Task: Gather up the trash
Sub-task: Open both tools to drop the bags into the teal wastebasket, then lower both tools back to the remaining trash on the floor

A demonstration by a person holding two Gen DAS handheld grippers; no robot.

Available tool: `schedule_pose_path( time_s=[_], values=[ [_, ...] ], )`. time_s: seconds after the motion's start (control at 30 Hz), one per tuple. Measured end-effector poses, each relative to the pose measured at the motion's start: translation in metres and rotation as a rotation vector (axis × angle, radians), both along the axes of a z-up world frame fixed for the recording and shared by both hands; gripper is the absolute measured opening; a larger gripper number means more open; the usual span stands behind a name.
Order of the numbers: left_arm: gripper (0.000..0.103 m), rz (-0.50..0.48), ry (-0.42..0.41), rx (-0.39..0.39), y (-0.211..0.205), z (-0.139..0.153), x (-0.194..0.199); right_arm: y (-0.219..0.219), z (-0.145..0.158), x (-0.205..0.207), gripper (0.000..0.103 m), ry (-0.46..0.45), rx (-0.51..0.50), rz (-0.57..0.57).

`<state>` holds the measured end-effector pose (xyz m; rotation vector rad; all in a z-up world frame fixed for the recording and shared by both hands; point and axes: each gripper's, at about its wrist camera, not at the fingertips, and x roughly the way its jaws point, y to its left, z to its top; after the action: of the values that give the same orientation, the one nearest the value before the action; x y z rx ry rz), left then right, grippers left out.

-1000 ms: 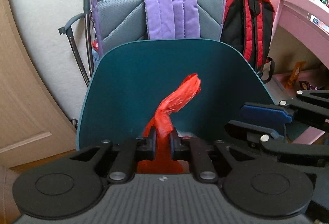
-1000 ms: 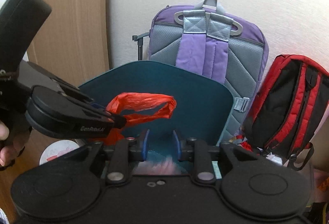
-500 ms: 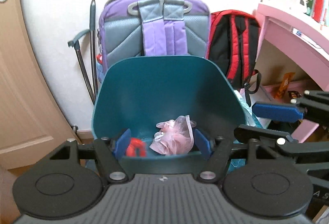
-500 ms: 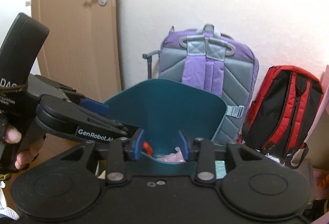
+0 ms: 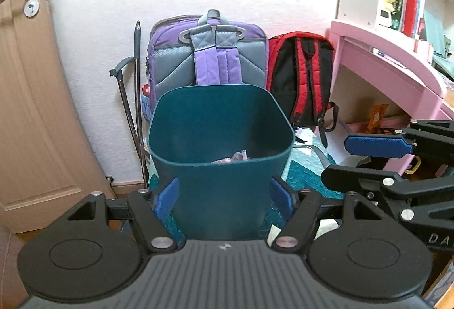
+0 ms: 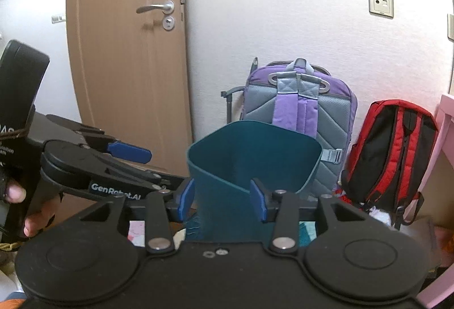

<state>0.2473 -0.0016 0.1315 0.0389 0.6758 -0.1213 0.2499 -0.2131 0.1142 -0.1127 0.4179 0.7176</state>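
A dark teal trash bin [image 5: 221, 175] stands on the floor in front of two backpacks; it also shows in the right wrist view [image 6: 255, 155]. Pink and clear plastic trash [image 5: 234, 157] lies inside it, just over the rim. My left gripper [image 5: 224, 199] is open and empty, pulled back with its blue pads either side of the bin's front. My right gripper [image 6: 222, 199] is open and empty, also back from the bin. The right gripper appears at the right of the left wrist view [image 5: 377, 147].
A purple and grey backpack [image 5: 210, 53] and a red and black backpack [image 5: 300, 76] lean on the wall behind the bin. A pink desk [image 5: 391, 73] stands right. A wooden door [image 6: 127, 53] is left. A folded metal stick [image 5: 133, 98] leans by the wall.
My left gripper opened and let the red plastic bag drop into the bin. Both grippers then drew back and up, so the bin looks smaller and its contents are mostly hidden.
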Motion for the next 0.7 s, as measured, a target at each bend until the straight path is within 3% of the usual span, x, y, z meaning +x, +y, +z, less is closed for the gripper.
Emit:
schedule_pose_path(
  time_s=[0.3, 0.37, 0.7],
  values=[
    [0.077, -0.009, 0.002, -0.012, 0.004, -0.007, -0.054, -0.008, -0.012, -0.038, 0.049, 0.030, 0.026, 0.005],
    [0.081, -0.008, 0.009, -0.025, 0.007, -0.012, -0.064, -0.007, -0.019, -0.044, 0.049, 0.048, 0.026, 0.016],
    [0.085, 0.011, 0.059, -0.090, 0.028, -0.063, -0.094, 0.005, -0.077, -0.066, 0.050, 0.127, -0.008, 0.074]
  ],
)
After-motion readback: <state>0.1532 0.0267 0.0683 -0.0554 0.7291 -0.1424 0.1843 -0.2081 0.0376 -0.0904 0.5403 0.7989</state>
